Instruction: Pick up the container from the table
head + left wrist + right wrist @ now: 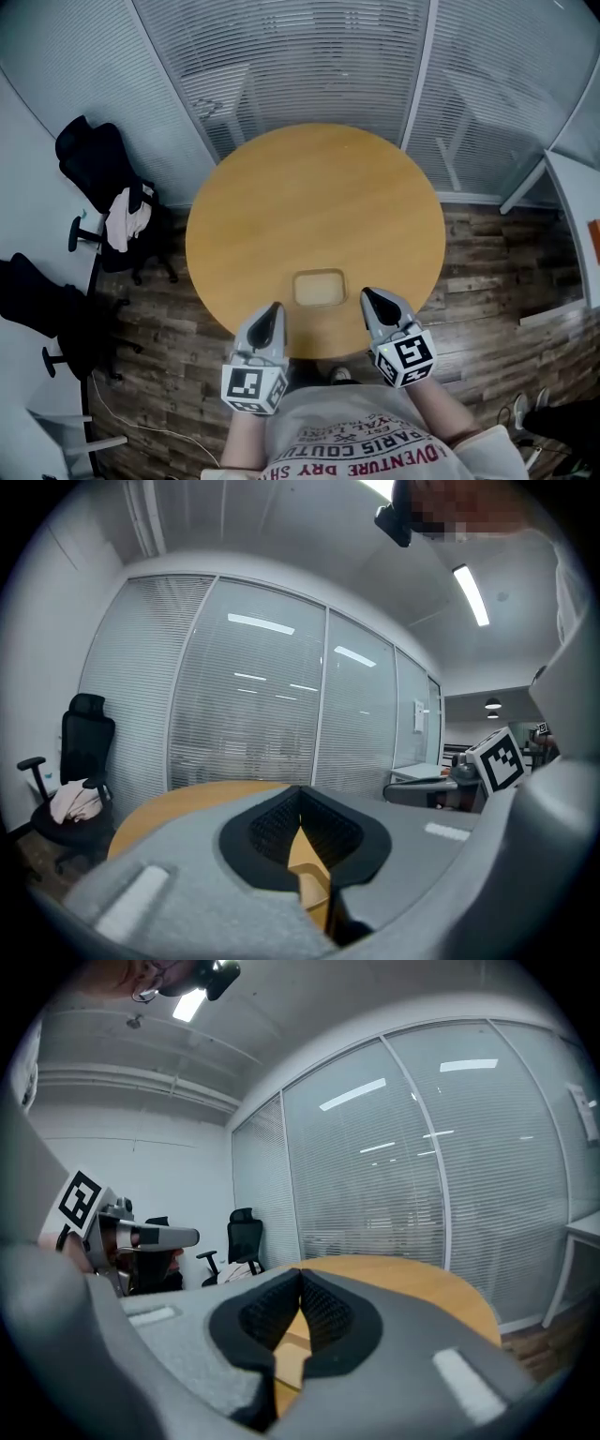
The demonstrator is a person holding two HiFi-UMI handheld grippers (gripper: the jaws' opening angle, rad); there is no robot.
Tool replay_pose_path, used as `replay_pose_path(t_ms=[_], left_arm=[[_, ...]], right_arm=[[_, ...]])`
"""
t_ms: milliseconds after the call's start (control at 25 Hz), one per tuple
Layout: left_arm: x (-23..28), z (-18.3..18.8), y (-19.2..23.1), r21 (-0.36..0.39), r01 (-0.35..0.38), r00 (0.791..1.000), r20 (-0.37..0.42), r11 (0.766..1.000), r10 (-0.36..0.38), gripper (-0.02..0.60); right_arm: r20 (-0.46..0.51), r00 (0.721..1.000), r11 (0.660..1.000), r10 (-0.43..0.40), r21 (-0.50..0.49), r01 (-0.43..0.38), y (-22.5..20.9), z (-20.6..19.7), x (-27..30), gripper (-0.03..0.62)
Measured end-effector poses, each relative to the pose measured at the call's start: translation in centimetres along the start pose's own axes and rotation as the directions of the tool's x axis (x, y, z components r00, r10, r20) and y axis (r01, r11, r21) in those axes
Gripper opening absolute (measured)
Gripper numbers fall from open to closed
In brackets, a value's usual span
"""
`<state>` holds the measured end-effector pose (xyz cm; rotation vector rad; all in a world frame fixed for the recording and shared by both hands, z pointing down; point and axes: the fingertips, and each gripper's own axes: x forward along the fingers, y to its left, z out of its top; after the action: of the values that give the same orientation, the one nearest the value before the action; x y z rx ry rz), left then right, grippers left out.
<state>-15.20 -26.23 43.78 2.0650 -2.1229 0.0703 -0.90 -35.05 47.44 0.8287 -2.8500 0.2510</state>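
A small shallow tan container point(319, 288) sits on the round wooden table point(309, 197), close to its near edge. My left gripper point(274, 308) is just left of the container, its tip over the table's edge, jaws shut and empty. To the container's right is my right gripper point(367, 294), also shut and empty, its tip level with the container's side. Neither touches the container. In the left gripper view the left gripper point(300, 795) has its pads meeting; in the right gripper view so does the right gripper point(300, 1275). Only a tan sliver shows below the pads.
Glass partitions with blinds point(309, 66) curve behind the table. A black office chair with a garment on it point(111, 197) and a second chair point(42, 300) stand on the wood floor at left. A white desk edge point(574, 225) is at right.
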Motion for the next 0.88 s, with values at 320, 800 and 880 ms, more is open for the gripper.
replay_pose_path(t_ms=[320,800,880], left_arm=[[4.8,0.2,3.3,0.007,0.089,0.996,-0.004,0.996,-0.089,0.006],[10.6,-0.8,7.3,0.008,0.152,0.988,-0.025,0.988,-0.152,0.006],[11.1,-1.3,7.7,0.0,0.154,0.987,-0.038,0.988,-0.154,0.006]], right_arm=[[-0.067,0.996,0.998,-0.057,0.026,0.058,-1.8,-1.1,5.1,0.003],[-0.268,0.957,0.989,-0.111,0.065,0.133,-4.4,-6.8,11.3,0.003],[-0.328,0.938,0.987,-0.111,0.072,0.142,-5.0,-8.9,11.9,0.003]])
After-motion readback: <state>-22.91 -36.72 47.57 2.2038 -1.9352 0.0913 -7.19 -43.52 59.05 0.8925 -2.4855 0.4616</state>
